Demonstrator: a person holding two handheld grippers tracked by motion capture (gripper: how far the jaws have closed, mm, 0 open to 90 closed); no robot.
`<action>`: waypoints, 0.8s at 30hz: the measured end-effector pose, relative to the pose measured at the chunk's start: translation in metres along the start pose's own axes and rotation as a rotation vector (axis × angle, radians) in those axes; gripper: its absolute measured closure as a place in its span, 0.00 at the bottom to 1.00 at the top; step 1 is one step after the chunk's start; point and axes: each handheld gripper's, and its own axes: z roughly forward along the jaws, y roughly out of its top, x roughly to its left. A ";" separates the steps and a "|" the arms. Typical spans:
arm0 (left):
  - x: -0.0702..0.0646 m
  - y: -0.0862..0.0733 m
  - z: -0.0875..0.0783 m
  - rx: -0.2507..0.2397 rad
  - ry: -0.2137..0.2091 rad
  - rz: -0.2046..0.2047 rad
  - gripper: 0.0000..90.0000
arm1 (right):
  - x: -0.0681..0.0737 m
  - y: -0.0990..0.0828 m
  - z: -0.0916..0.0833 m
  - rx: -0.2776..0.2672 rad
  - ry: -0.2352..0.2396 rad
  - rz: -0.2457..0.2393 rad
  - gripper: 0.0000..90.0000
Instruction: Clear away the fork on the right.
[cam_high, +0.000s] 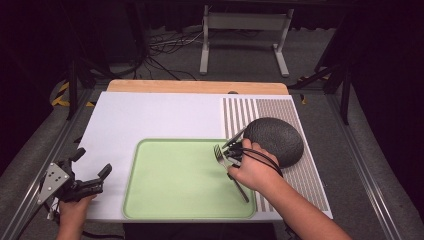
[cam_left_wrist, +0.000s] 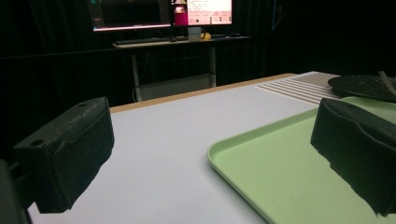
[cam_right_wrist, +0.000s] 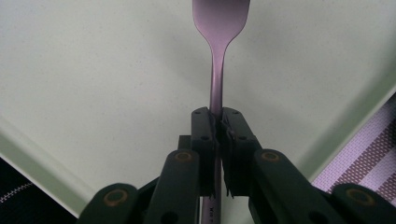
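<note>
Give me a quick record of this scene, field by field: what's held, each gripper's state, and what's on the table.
held item: fork
right gripper: shut on the fork's handle, above the green tray
left gripper: open, holding nothing, at the tray's left edge
also on table: dark round bowl upside down on striped mat

Dark room — grey floor (cam_high: 320, 55), cables (cam_high: 160, 45), lit monitor (cam_left_wrist: 135, 14) on desk (cam_left_wrist: 182, 42).
</note>
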 end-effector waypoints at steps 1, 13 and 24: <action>0.000 0.000 0.000 0.000 -0.001 -0.001 0.00 | -0.001 0.000 0.002 0.003 -0.002 0.004 0.93; 0.000 0.000 0.000 0.001 -0.003 -0.002 0.00 | -0.003 0.000 0.011 0.030 0.020 0.033 0.93; 0.000 0.000 0.000 0.000 -0.004 0.000 0.00 | -0.005 0.000 0.020 0.053 0.012 0.045 0.93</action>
